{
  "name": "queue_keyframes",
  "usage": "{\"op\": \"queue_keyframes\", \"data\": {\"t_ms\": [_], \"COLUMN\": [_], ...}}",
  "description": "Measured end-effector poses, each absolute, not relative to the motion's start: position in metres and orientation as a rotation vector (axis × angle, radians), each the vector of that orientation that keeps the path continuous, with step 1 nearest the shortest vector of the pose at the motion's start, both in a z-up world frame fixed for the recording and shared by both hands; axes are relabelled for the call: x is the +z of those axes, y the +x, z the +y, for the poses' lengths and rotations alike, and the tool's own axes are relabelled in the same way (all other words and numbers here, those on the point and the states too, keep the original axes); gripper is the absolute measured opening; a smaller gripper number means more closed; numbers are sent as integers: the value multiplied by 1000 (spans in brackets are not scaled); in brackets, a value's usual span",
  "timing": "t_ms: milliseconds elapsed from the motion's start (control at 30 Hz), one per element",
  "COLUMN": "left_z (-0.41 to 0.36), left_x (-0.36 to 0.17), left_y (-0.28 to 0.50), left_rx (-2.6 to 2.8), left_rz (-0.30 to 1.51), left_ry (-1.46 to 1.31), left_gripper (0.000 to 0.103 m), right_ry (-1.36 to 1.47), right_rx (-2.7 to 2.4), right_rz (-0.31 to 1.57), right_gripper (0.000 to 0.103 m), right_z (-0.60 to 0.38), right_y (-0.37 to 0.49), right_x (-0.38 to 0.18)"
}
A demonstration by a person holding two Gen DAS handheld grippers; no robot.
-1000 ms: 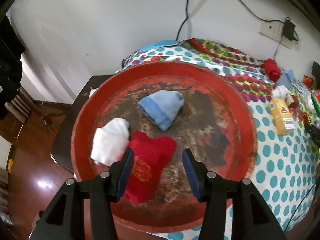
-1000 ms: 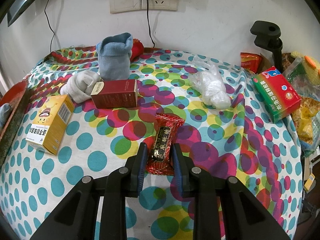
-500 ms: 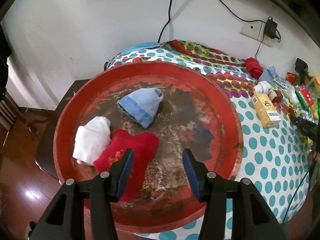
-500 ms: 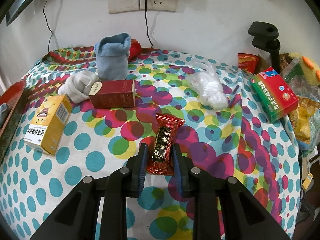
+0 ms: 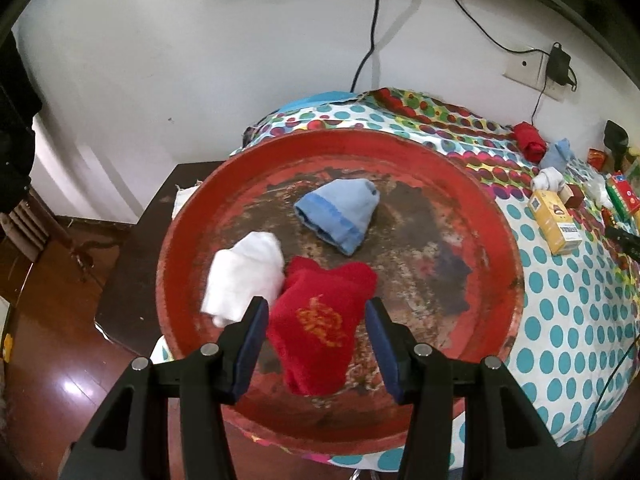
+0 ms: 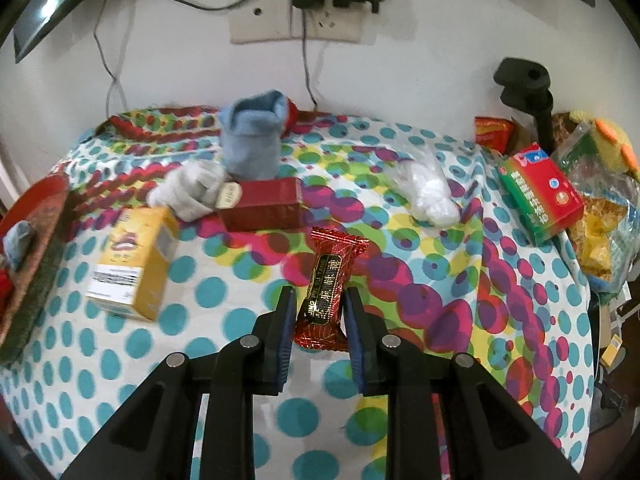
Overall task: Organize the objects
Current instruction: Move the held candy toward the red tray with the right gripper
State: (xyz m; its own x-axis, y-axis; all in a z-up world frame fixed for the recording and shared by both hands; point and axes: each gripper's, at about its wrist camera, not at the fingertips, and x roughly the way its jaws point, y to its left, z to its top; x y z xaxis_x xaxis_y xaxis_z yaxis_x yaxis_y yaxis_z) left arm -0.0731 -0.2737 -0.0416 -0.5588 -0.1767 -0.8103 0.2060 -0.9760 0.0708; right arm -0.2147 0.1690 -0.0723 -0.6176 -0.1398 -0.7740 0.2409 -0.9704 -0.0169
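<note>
In the left wrist view a round red tray (image 5: 496,236) holds a red sock (image 5: 320,320), a white sock (image 5: 244,276) and a blue sock (image 5: 340,212). My left gripper (image 5: 316,320) is open, its jaws on either side of the red sock, apart from it. In the right wrist view my right gripper (image 6: 318,308) is shut on a red snack packet (image 6: 326,292) above the dotted tablecloth (image 6: 224,288). A blue sock (image 6: 252,144) and a white sock (image 6: 192,188) stand at the back of the table.
On the table are a yellow box (image 6: 132,264), a dark red box (image 6: 262,204), a clear plastic bag (image 6: 428,188), a green and red box (image 6: 540,192) and snack bags (image 6: 600,240). The tray's edge (image 6: 36,248) is at the left. A wall socket (image 6: 296,20) is behind.
The left gripper has moved back over the red sock, which now lies between its jaws. The right gripper keeps the snack packet and has shifted a little nearer the table.
</note>
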Motion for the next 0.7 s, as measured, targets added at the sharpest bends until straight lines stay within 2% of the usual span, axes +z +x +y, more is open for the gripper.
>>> {"op": "queue_keyframes", "data": {"t_ms": [700], "left_z": [-302], "left_x": [-37], "left_y": [-61], "left_rx": [-2567], "left_rz": [127], "left_ry": [1346], "left_gripper": [51], "right_ry": [1097], "right_rx": [-2420], "right_rz": [279], "right_gripper": [23], "right_z": [48], "right_y": [-164], "right_x": [-26]}}
